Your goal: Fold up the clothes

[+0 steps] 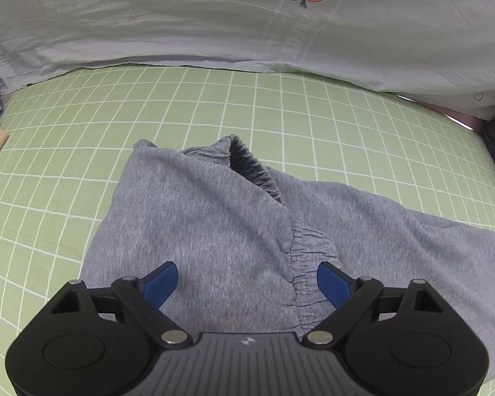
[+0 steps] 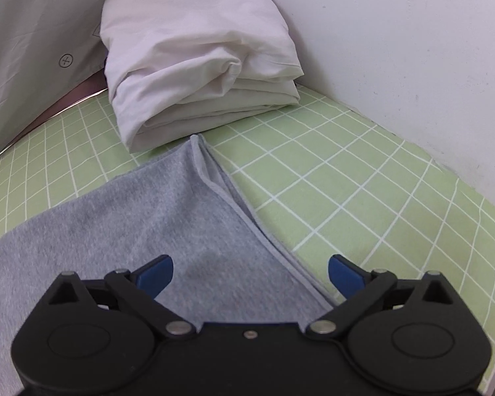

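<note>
Green checked bedsheet (image 1: 66,151) bears grey shorts (image 1: 214,217), with left tongs (image 1: 247,279) and right tongs (image 2: 250,272) both spread, gripping nothing.

Lighting even, diffuse, moderately bright; source not visible. Shadows soft, faint beneath the folded white bedding (image 2: 198,66). No glare. Strong fisheye bending of the green checked sheet (image 1: 66,132) toward frame edges; dark vignette in corners. Focus slightly soft throughout.

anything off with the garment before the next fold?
The grey pants lie unevenly: the elastic waistband is bunched and standing up instead of flat. The leg hem looks neat. Both grippers hover open.
</note>
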